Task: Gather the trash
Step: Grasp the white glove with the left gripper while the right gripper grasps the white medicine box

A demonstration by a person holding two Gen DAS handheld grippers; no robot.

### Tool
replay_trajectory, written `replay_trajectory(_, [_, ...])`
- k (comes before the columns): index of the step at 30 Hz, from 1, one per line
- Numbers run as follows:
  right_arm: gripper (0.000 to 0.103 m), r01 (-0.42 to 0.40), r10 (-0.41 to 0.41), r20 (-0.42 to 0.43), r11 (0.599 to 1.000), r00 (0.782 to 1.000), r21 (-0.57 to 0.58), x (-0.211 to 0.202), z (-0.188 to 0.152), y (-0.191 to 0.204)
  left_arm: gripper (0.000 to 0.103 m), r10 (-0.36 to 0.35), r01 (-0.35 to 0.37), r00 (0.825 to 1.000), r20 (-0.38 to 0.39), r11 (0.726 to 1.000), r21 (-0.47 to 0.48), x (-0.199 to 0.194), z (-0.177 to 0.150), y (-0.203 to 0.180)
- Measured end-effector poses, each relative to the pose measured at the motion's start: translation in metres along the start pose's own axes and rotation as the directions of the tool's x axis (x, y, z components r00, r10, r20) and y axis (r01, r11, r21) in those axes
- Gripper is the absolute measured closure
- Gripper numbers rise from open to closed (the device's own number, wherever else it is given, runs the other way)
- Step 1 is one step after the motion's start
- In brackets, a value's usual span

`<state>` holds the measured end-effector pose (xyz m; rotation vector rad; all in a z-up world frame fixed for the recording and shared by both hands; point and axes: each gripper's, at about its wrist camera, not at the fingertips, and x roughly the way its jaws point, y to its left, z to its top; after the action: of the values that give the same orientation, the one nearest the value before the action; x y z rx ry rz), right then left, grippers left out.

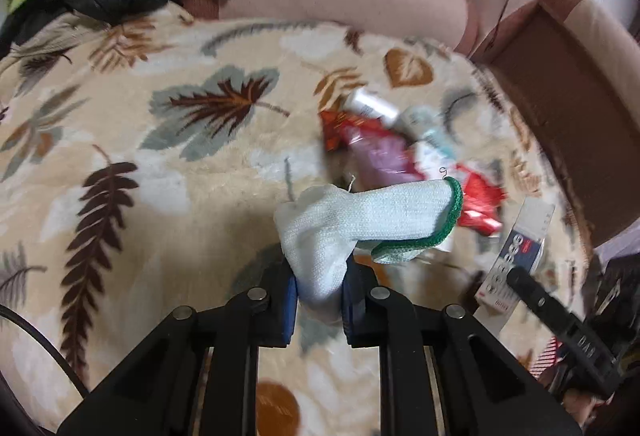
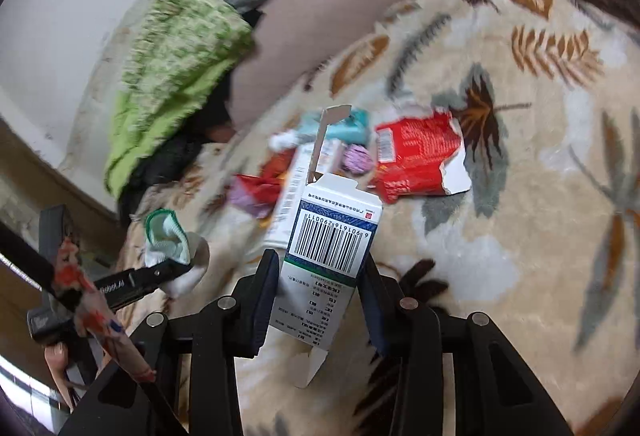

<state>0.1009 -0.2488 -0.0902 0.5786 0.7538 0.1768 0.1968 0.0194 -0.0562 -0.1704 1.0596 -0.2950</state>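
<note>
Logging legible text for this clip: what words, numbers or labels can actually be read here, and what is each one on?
"6 901616 290011": barcode digits on the white carton held in the right gripper.
Small printed rows lower on that carton: too small to read.
White lettering on the left gripper body, right wrist view: blurred, not readable.
Print on the red snack bag: blurred, not readable.
The sock carries no text.

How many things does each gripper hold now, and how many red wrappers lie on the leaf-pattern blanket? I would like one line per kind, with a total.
Sock with green cuff, held in the left gripper: 1
White carton with barcode, held in the right gripper: 1
Red wrappers on the blanket, the big torn bag and a smaller one: 2
Total: 4
</note>
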Motion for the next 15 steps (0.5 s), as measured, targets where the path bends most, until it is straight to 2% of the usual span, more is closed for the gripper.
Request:
replay_trajectory(6, [0.061,-0.065,0.07,0.095,0.996,0.993,-0.056,-0.076,-0.018,0.026,0.086,-0.035,0.037,0.993,0.112,0.999,-0.02,-0.08,-0.031,-0.036])
replay_trajectory(12, [0.061,-0.135,0.165,0.207,0.979,0.964,-0.152,-0.16,-0.043,0.052,0.086,-0.057,0.068,0.974,0.219,0.997,-0.047,-0.148,-0.083,-0.07])
replay_trajectory(15, [0.061,-0.143,0.185,0.239,0.973,0.953,-0.184,-0.193,-0.054,0.057,0.086,-0.1,0.116,0.964,0.247,0.992,-0.052,-0.175,-0.109,-0.083])
